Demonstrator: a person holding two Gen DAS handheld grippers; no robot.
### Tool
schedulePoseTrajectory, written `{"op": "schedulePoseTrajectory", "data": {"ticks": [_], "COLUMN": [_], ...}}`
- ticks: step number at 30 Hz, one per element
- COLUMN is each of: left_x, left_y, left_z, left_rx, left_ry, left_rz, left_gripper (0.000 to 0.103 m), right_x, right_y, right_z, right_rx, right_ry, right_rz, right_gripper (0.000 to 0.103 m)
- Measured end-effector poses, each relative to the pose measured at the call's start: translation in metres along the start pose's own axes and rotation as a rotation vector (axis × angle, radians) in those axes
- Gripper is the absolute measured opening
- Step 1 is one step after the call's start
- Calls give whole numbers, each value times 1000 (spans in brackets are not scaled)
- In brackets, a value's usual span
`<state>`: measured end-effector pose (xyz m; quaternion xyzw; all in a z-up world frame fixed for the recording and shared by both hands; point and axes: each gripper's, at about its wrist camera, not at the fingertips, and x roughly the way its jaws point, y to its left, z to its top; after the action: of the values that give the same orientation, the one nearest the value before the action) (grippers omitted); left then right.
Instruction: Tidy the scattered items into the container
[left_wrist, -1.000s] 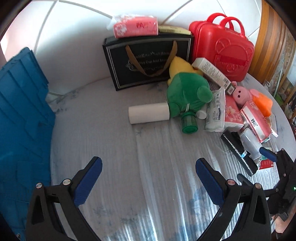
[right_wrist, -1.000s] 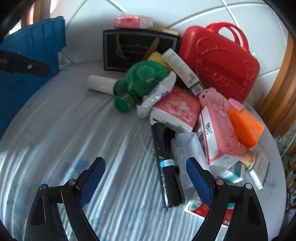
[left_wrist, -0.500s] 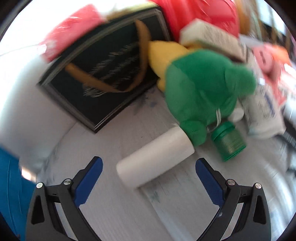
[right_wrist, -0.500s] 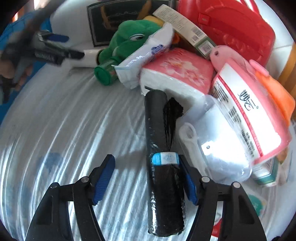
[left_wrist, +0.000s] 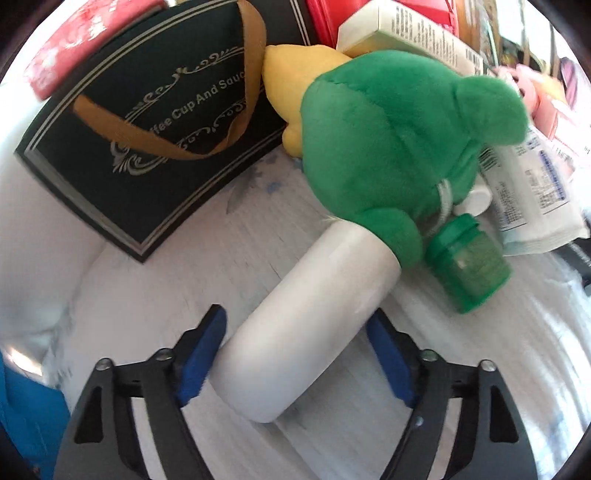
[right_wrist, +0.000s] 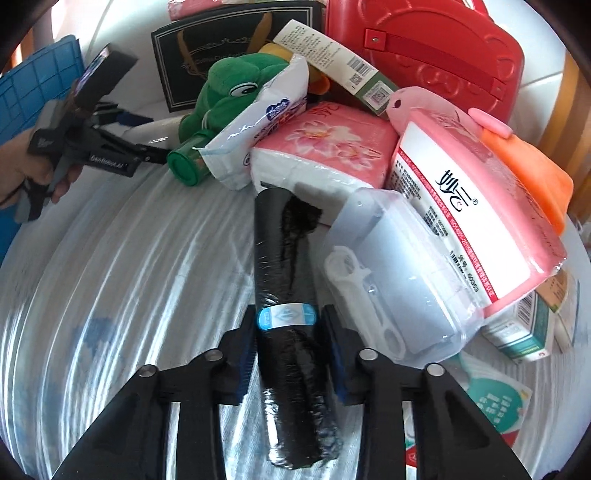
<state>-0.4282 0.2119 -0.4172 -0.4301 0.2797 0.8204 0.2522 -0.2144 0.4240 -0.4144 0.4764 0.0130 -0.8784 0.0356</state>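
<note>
In the left wrist view my left gripper (left_wrist: 295, 354) straddles a white roll (left_wrist: 306, 321) lying on the table. The left pad touches it; a small gap shows at the right pad. A green plush frog (left_wrist: 391, 147) rests on the roll's far end beside a green bottle (left_wrist: 469, 262). In the right wrist view my right gripper (right_wrist: 290, 332) is shut on a black bag roll (right_wrist: 286, 295) at its blue band. The blue crate (right_wrist: 33, 88) stands at the far left. My left gripper also shows in the right wrist view (right_wrist: 147, 158).
A black gift bag (left_wrist: 147, 122) and a red case (right_wrist: 424, 51) stand at the back. Beside the black roll lie a clear plastic box (right_wrist: 399, 273), pink tissue packs (right_wrist: 476, 221), a wipes pack (right_wrist: 258, 122) and small cartons (right_wrist: 524, 325).
My left gripper has moved forward to the white roll and narrowed around it. My right gripper has moved onto the black roll and closed on it.
</note>
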Motion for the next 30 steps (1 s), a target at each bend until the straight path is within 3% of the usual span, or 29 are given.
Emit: {"op": "schedulePoseTrajectory", "data": {"ticks": [1, 4, 15, 22, 30], "left_x": [-5, -19, -72, -111, -163], "left_y": [-3, -14, -74, -122, -155], "left_z": [-5, -21, -82, -123, -151], "left_rx": [-13, -56, -262, -404, -450], "left_ry": [-5, -22, -3, 43, 56], "left_rz": [-4, -3, -13, 27, 23], "left_gripper": [61, 53, 51, 51, 49], "right_x": [0, -4, -32, -56, -105], "right_y": [-2, -5, -1, 1, 14], "right_z": [0, -3, -39, -74, -91], "right_rx": [-1, 4, 3, 7, 10], "right_ry": [-1, 6, 80, 145, 139], "right_rz": [2, 8, 35, 31, 52], "right_gripper": [31, 31, 30, 30, 30]}}
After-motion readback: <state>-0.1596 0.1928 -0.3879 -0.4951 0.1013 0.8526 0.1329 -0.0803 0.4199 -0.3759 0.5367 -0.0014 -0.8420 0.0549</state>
